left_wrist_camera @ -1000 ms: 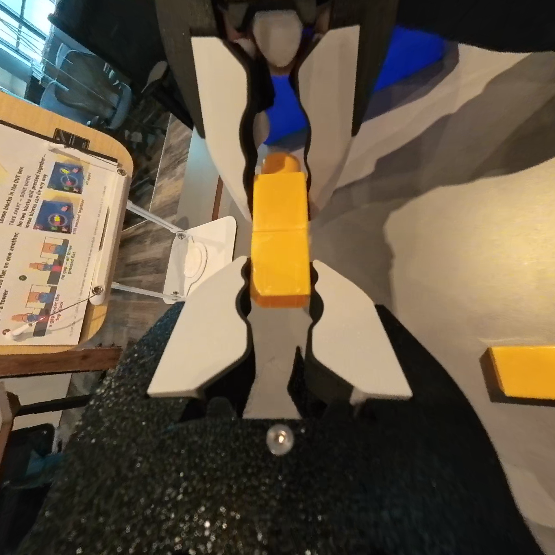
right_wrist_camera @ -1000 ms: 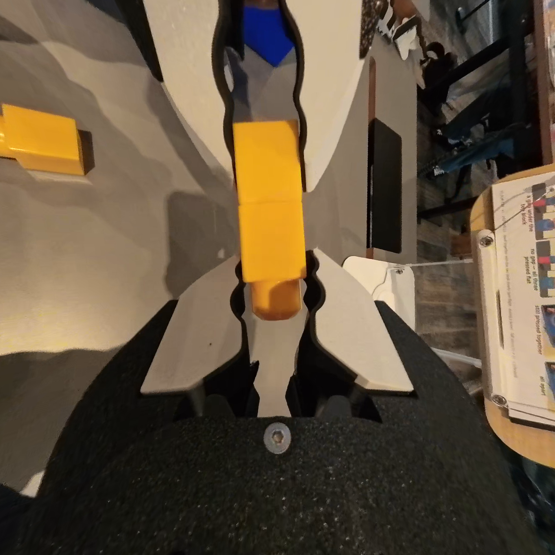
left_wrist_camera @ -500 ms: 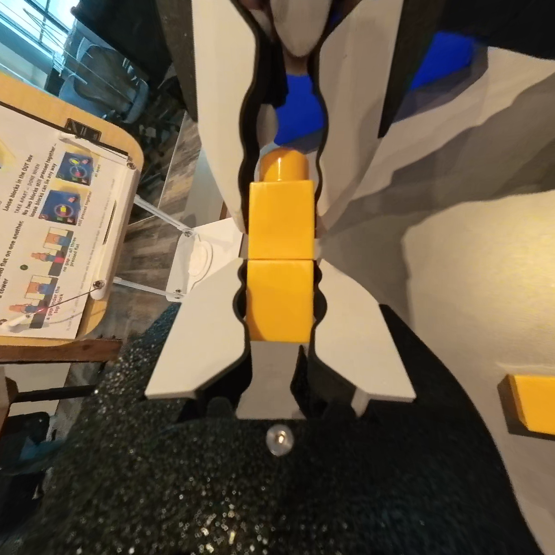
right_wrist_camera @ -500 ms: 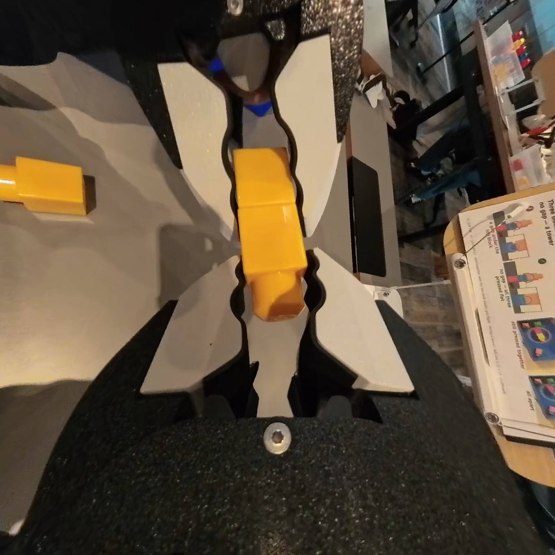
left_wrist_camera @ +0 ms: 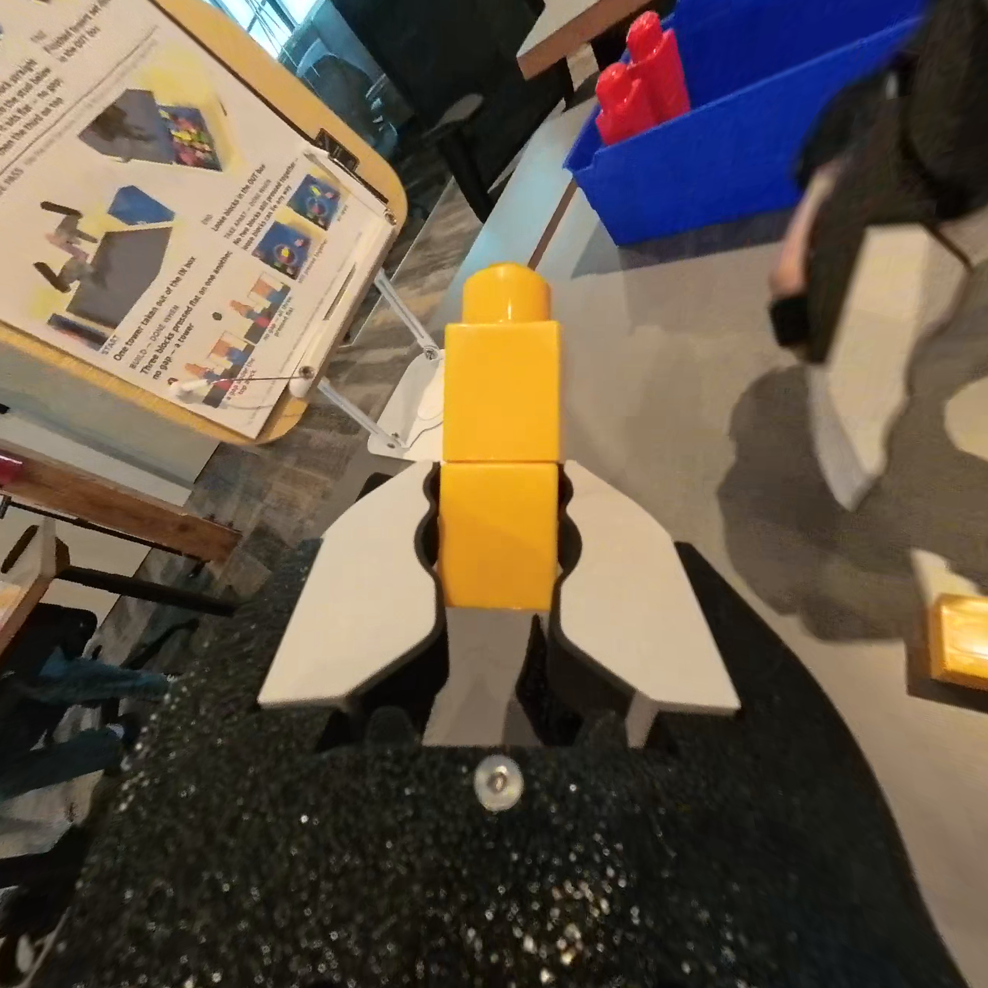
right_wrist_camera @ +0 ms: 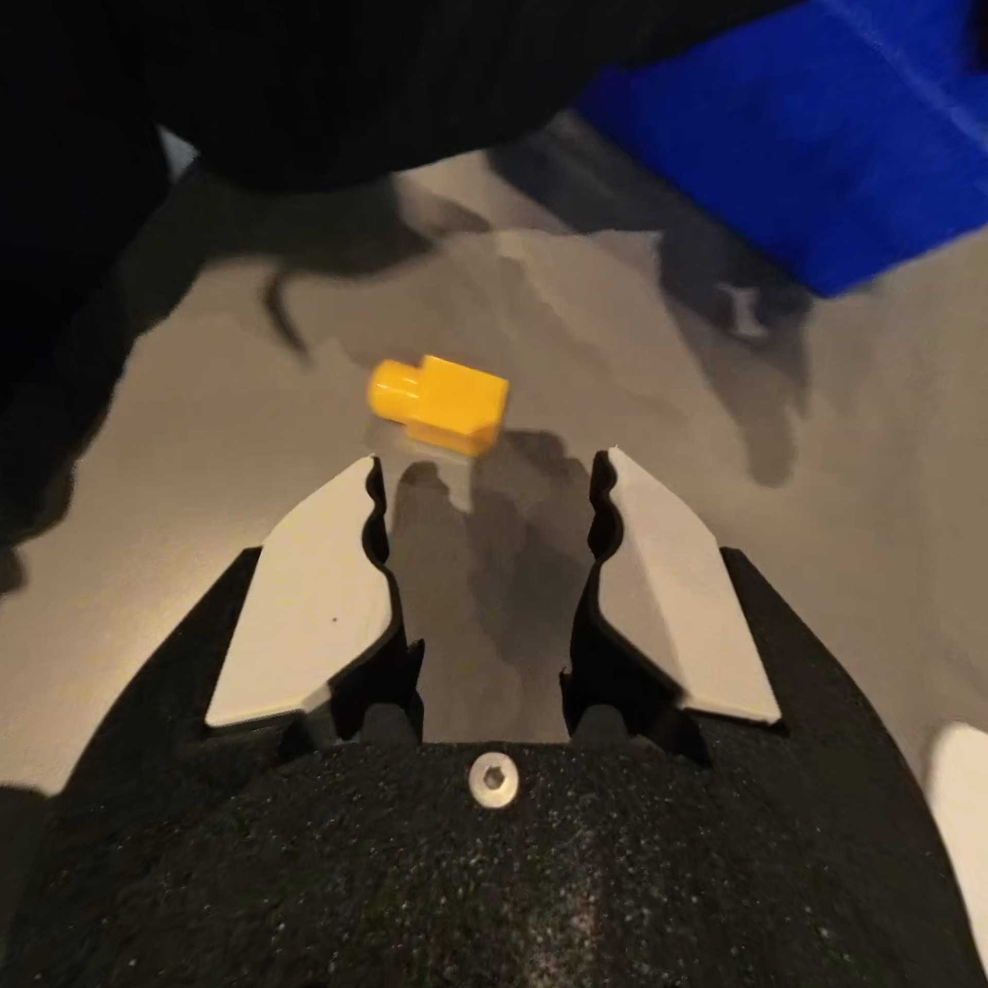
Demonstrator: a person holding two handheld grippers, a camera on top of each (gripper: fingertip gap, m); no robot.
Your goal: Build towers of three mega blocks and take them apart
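My left gripper (left_wrist_camera: 500,470) is shut on a stack of two yellow blocks (left_wrist_camera: 500,454); its pads press the lower block (left_wrist_camera: 497,534), and the upper block (left_wrist_camera: 502,395) with its stud sticks out past the fingertips. My right gripper (right_wrist_camera: 486,460) is open and empty above the grey table (right_wrist_camera: 214,427). A single yellow block (right_wrist_camera: 444,398) lies on its side on the table just beyond its fingertips. That block also shows at the right edge of the left wrist view (left_wrist_camera: 957,647), with the right gripper (left_wrist_camera: 877,342) blurred above it.
A blue bin (left_wrist_camera: 722,176) with red blocks (left_wrist_camera: 641,85) stands on the table at the back right; it also shows in the right wrist view (right_wrist_camera: 812,149). An instruction board (left_wrist_camera: 176,214) on a wooden stand is at the left, off the table.
Both grippers held the two-block yellow stack end to end. My right gripper has let go, opened wide and swung away toward the lone yellow block. The left keeps the stack.
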